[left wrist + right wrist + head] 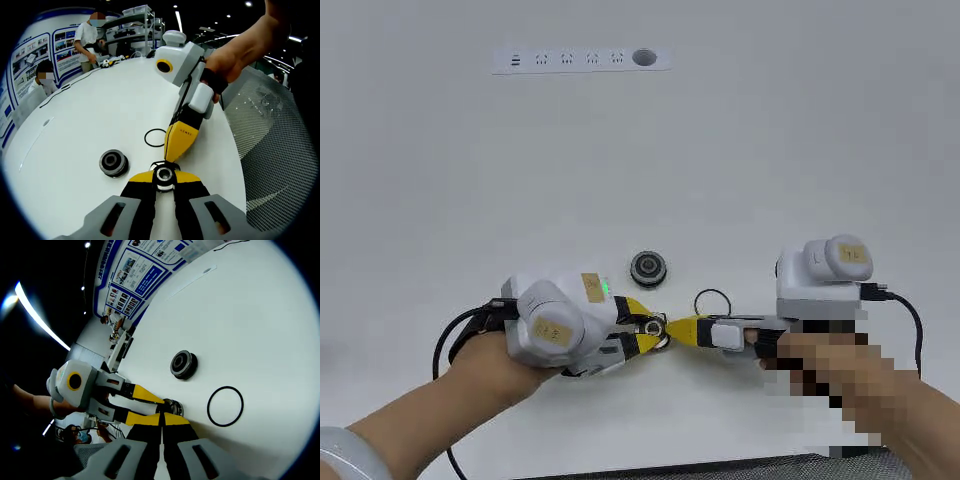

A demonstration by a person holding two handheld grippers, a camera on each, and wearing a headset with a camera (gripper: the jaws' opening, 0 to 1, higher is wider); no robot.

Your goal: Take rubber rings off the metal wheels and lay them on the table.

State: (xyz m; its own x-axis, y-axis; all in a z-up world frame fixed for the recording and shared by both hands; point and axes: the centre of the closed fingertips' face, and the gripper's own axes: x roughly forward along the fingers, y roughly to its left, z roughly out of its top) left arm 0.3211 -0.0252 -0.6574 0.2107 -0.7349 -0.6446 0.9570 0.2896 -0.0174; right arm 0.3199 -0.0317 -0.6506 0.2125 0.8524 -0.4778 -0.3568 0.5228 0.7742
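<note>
Closest in, the left hand-held gripper, grey with yellow jaw tips, is clenched on a small round silver metal wheel. One yellow tip sits on each side of the wheel. A hand holds this hand-held gripper from the left.

The right hand-held gripper comes in from the other side. Its two yellow tips are pressed tight together, and they touch the rim of the held wheel. In the left gripper view a thin black line curves around the top of that wheel, just where those tips meet it. I cannot tell if the tips are pinching it.

Just past the two hand-held grippers, a loose thin black rubber ring lies flat on the white surface. It is near the right hand-held gripper's jaws but does not touch them.

A little farther back, a second round metal wheel with a dark outer band lies flat on the surface, apart from the ring and from both hand-held grippers.

Far back, a long white power strip lies on the surface.

Beyond the far edge, in the left gripper view, a person in a white top stands by wall posters.
</note>
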